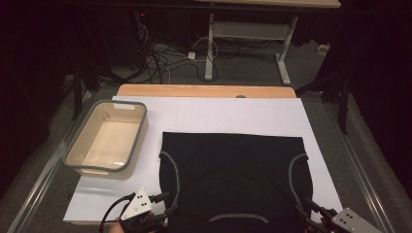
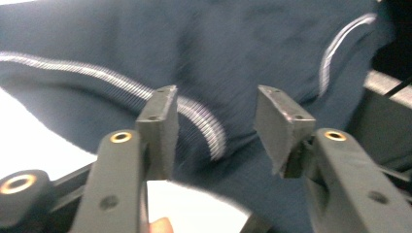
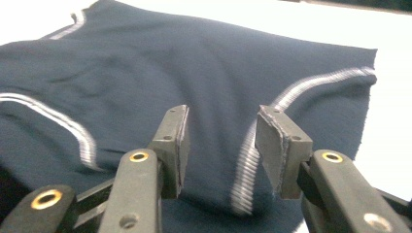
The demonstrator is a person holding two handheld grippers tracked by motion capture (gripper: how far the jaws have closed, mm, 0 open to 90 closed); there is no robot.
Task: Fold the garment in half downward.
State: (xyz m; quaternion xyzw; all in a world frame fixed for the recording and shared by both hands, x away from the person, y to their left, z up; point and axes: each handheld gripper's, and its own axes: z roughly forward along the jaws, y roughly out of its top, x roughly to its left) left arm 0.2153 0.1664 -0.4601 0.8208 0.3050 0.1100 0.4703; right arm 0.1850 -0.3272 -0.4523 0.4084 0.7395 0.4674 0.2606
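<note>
A dark garment [image 1: 233,170] with white ribbed seams lies spread flat on the white board [image 1: 233,116]. My left gripper [image 1: 167,204] is at the garment's near left corner. In the left gripper view, the left gripper [image 2: 216,104] is open, with the garment [image 2: 243,48] and a white seam lying beyond the gap and nothing pinched. My right gripper [image 1: 307,209] is at the near right corner. In the right gripper view, the right gripper [image 3: 222,119] is open above the garment [image 3: 194,63], over a white seam, and its pads are off the fabric.
A beige plastic bin [image 1: 80,141] with a grey rim stands on the board's left side, with nothing inside. The wooden table edge [image 1: 204,91] shows behind the board. Cables and a desk frame [image 1: 210,43] lie on the floor beyond.
</note>
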